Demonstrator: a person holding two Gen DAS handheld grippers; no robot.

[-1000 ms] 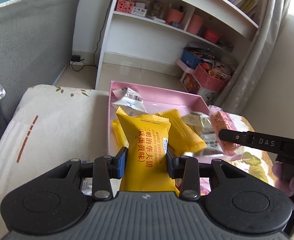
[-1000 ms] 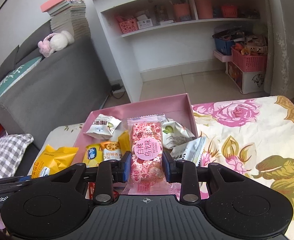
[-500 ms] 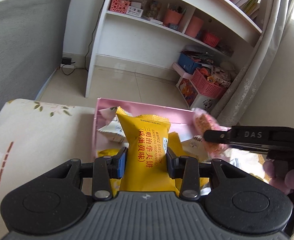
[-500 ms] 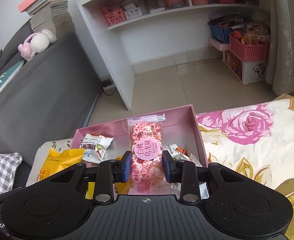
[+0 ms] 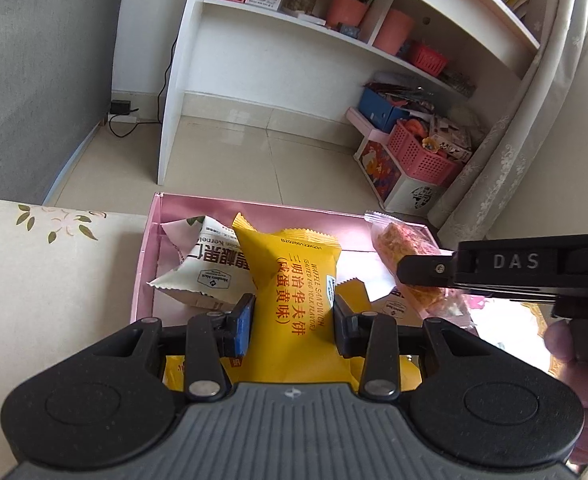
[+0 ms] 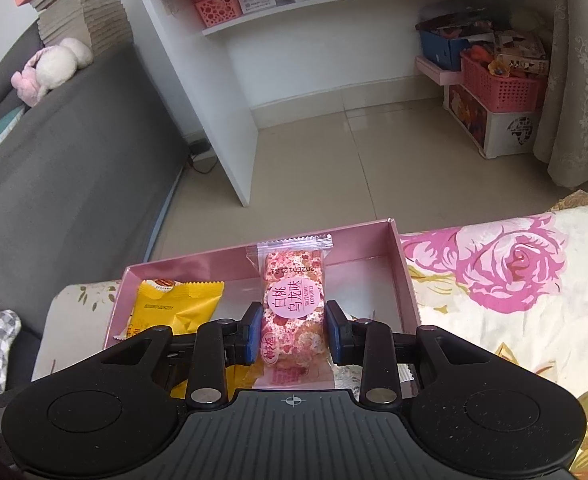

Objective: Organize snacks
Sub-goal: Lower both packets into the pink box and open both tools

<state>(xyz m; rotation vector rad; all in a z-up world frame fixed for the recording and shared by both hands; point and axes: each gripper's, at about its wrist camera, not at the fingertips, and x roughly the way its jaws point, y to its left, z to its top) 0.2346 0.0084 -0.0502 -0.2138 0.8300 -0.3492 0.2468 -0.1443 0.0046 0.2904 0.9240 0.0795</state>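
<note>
My left gripper (image 5: 292,322) is shut on a yellow waffle-sandwich packet (image 5: 294,284), held upright over the pink box (image 5: 254,205). A white kernel packet (image 5: 204,266) lies in the box's left part, with more packets under the yellow one. My right gripper (image 6: 293,332) is shut on a pink speckled snack bar (image 6: 294,304) above the same pink box (image 6: 404,264). From the left wrist view that right gripper (image 5: 410,270) comes in from the right with the pink bar (image 5: 404,240) in it. The yellow packet (image 6: 174,306) shows at the left of the right wrist view.
The box sits on a table under a floral cloth (image 6: 506,264), near its far edge. Beyond lie a tiled floor, a white shelf unit (image 5: 294,40), a grey sofa (image 6: 54,168) at the left, pink baskets (image 5: 422,156) and a curtain (image 6: 578,80) at the right.
Both grippers have moved forward over the pink box, each keeping its packet. The box's far wall now sits close ahead and more floor shows beyond.
</note>
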